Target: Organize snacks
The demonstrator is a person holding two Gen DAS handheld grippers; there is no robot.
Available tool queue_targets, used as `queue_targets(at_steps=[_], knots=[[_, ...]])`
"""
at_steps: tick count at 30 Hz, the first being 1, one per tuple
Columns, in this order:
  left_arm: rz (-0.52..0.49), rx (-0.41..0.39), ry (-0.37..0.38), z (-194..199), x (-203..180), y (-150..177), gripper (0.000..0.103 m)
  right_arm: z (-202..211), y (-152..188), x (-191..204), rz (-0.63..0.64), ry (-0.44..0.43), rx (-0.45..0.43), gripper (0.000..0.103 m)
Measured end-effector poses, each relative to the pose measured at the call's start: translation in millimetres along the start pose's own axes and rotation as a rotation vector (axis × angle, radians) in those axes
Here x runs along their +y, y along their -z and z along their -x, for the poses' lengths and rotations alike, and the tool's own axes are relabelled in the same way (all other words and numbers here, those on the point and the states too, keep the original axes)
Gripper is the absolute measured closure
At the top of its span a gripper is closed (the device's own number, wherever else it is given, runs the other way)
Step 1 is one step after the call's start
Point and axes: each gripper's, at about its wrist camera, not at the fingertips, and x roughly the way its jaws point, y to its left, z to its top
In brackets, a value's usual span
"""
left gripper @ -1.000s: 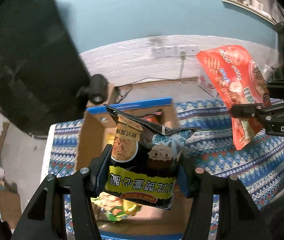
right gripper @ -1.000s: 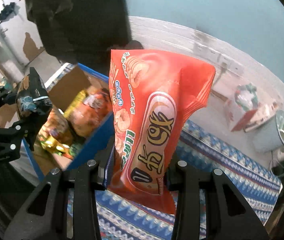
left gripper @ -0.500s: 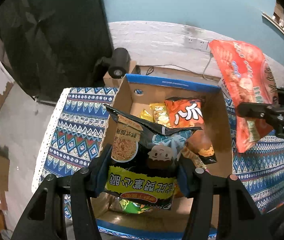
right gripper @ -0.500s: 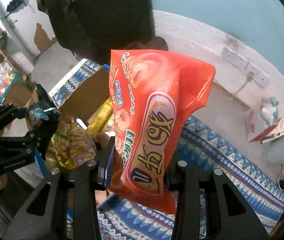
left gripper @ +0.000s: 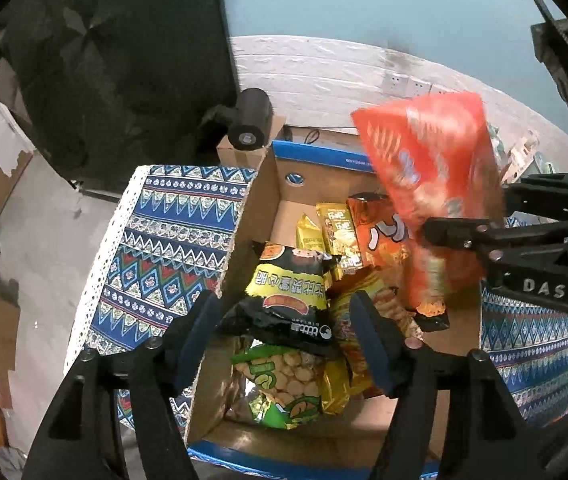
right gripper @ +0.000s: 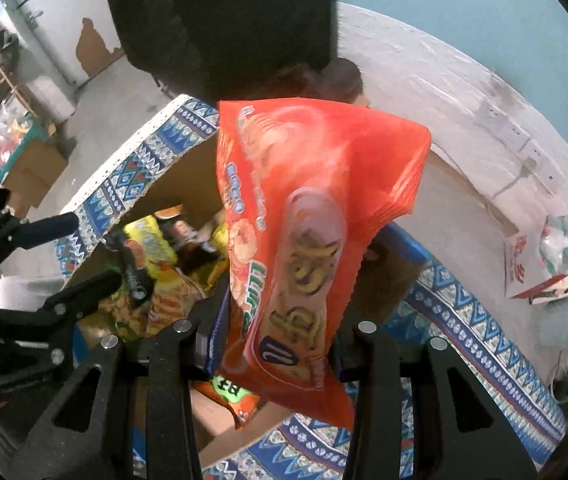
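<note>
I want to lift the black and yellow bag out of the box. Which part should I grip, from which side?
Grip the black crimped end of the black and yellow bag, nearest the open left gripper, coming from above. It lies on top of the other snacks, and that end is flat and thin.

Both wrist cameras look steeply down, close above the open brown cardboard box with blue rim [left gripper: 320,156] [right gripper: 398,240]: the left from its near side, the right from its right, sharing its interior
</note>
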Motion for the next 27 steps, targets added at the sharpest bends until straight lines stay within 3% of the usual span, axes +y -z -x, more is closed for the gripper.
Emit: queue_targets(at_steps=[2, 4, 9, 14, 18, 27], knots=[[0.006, -0.002, 0.004, 2, 1, 0, 0.032, 0, -2, 5, 0.019, 0.004, -0.009, 0.057], [0.01, -0.003, 0.006, 5, 2, 0, 0.029, 2, -3, 7, 0.03, 0.008, -0.025, 0.043], [0.0, -0.016, 0.005, 16, -1, 3, 0.026, 15, -3, 10, 0.035, 0.01, -0.067, 0.035], [-0.013, -0.044, 0.008, 31, -6, 5, 0.022, 33, 2, 6, 0.015, 0.032, -0.105, 0.034], [-0.023, -0.059, 0.008, 44, -11, 6, 0.022, 51, 13, -1, -0.021, 0.053, -0.137, 0.027], [-0.066, -0.112, 0.009, 73, -29, 11, 0.016, 92, 47, -7, -0.05, 0.114, -0.188, 0.025]])
